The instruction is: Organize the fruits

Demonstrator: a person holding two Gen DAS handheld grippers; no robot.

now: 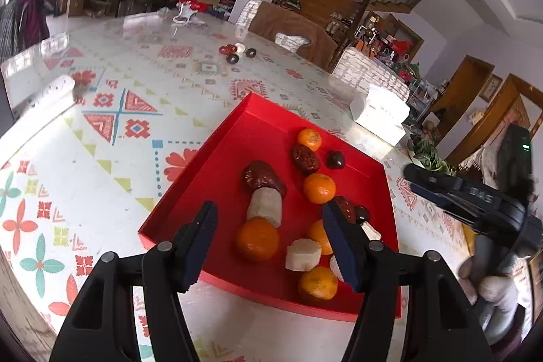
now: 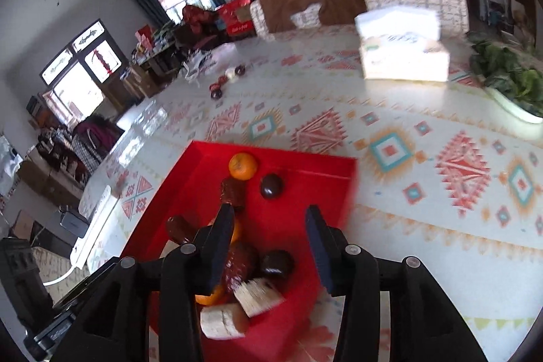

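Note:
A red tray (image 1: pixel 220 158) lies on the patterned table and holds several oranges (image 1: pixel 257 238), red dates (image 1: pixel 261 177), dark chestnuts (image 1: pixel 336 159) and pale white chunks (image 1: pixel 266 206). My left gripper (image 1: pixel 269 219) is open and empty, hovering over the tray's near half. My right gripper (image 2: pixel 268 226) is open and empty above the same tray (image 2: pixel 203 158), over a date (image 2: pixel 237 263) and a chestnut (image 2: pixel 276 263). The right gripper's body also shows in the left wrist view (image 1: pixel 475 202).
A small group of loose dates and chestnuts (image 1: pixel 237 51) lies far back on the table. A tissue box (image 2: pixel 404 56) and a dish of greens (image 2: pixel 512 80) stand at the right. A white power strip (image 2: pixel 98 219) lies left of the tray.

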